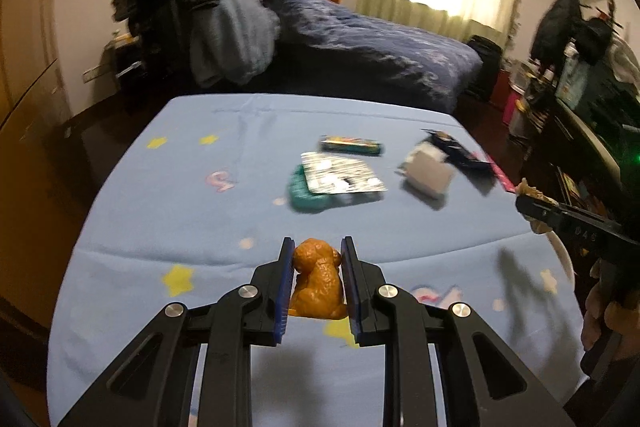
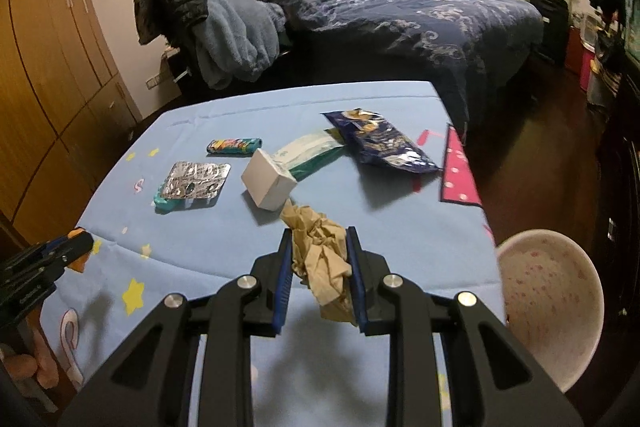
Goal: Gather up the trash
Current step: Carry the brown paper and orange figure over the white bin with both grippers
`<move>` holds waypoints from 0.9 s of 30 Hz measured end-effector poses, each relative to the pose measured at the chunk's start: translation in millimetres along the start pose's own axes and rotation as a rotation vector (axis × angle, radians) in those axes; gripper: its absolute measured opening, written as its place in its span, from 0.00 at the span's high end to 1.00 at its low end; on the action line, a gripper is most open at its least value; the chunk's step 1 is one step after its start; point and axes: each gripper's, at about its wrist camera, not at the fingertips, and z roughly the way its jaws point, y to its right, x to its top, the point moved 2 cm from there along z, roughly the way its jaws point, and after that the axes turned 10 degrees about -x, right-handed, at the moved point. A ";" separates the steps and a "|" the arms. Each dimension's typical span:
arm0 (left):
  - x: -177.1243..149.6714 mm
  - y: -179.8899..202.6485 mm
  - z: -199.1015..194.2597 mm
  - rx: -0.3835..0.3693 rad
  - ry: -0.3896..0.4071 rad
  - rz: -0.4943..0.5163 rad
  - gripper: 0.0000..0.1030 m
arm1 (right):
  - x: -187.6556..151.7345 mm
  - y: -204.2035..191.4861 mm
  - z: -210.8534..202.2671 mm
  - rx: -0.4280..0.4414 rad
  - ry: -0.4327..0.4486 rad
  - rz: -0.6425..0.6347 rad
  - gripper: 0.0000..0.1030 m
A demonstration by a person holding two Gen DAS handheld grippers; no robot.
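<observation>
My left gripper point(image 1: 316, 247) is shut on an orange toy dog point(image 1: 318, 281) above the near part of the blue table point(image 1: 160, 211). My right gripper point(image 2: 319, 237) is shut on a crumpled brown paper point(image 2: 320, 251) above the table's right side; it also shows at the right edge of the left wrist view point(image 1: 536, 201). On the table lie a silver blister pack point(image 2: 196, 179) on a teal item, a colourful lighter point(image 2: 234, 145), a white box point(image 2: 268, 183), a green-white wrapper point(image 2: 308, 151) and a dark blue snack bag point(image 2: 380, 141).
A white bin point(image 2: 548, 303) with pink speckles stands off the table's right edge. A pink ruler-like strip point(image 2: 458, 171) lies at the table's right edge. A bed with a dark blue quilt point(image 2: 400, 11) and piled clothes point(image 2: 224, 31) stands behind.
</observation>
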 end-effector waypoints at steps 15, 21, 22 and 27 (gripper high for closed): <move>19.5 123.3 37.0 -0.185 -0.032 0.213 0.77 | -24.7 87.1 -41.8 -0.097 0.040 0.160 0.75; 31.8 172.6 53.7 -0.260 -0.038 0.287 0.77 | -35.0 132.8 -60.8 -0.181 0.071 0.234 0.75; 35.1 182.2 58.3 -0.280 -0.040 0.297 0.77 | -37.4 142.1 -63.3 -0.203 0.075 0.248 0.75; 50.4 229.8 81.0 -0.355 -0.057 0.346 0.77 | -48.5 177.1 -63.2 -0.276 0.066 0.297 0.75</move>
